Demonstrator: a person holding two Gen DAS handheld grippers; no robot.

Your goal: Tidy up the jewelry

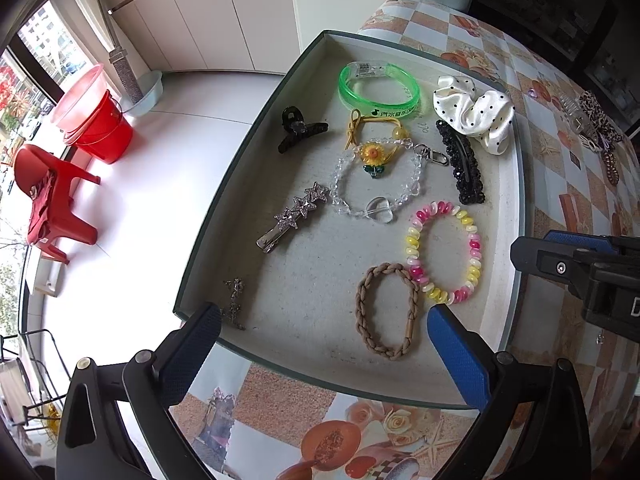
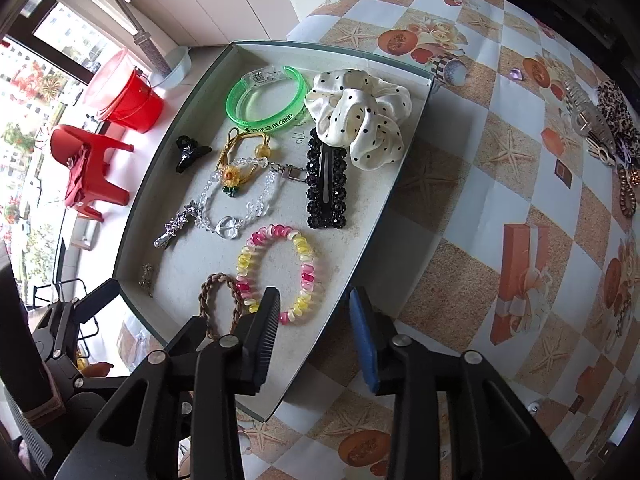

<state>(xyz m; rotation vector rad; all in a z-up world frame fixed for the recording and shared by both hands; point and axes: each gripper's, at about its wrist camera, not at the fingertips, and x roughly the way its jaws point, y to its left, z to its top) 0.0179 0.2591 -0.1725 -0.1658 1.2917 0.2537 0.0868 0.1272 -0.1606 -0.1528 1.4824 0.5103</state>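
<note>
A shallow grey tray [image 1: 502, 208] [image 2: 384, 216] lies on the table with several pieces of jewelry: a green bangle [image 1: 378, 90] [image 2: 266, 98], a white dotted scrunchie [image 1: 476, 112] [image 2: 360, 116], a black beaded clip [image 1: 462, 164] [image 2: 326, 184], a pink-yellow spiral bracelet [image 1: 444, 252] [image 2: 276, 272], a braided brown band [image 1: 386, 312] [image 2: 218, 304], a clear bead chain [image 1: 376, 184], a star clip [image 1: 294, 214] and a black claw clip [image 1: 300, 128]. My left gripper [image 1: 324, 340] is open and empty over the tray's near edge. My right gripper [image 2: 316, 328] is open and empty over the tray's right edge.
More hair accessories [image 1: 596, 128] [image 2: 600, 128] lie on the checkered tablecloth at the far right. A small purple bead [image 2: 517, 75] lies on the cloth. A red bucket [image 1: 96, 124] and a red stool [image 1: 48, 200] stand on the floor to the left.
</note>
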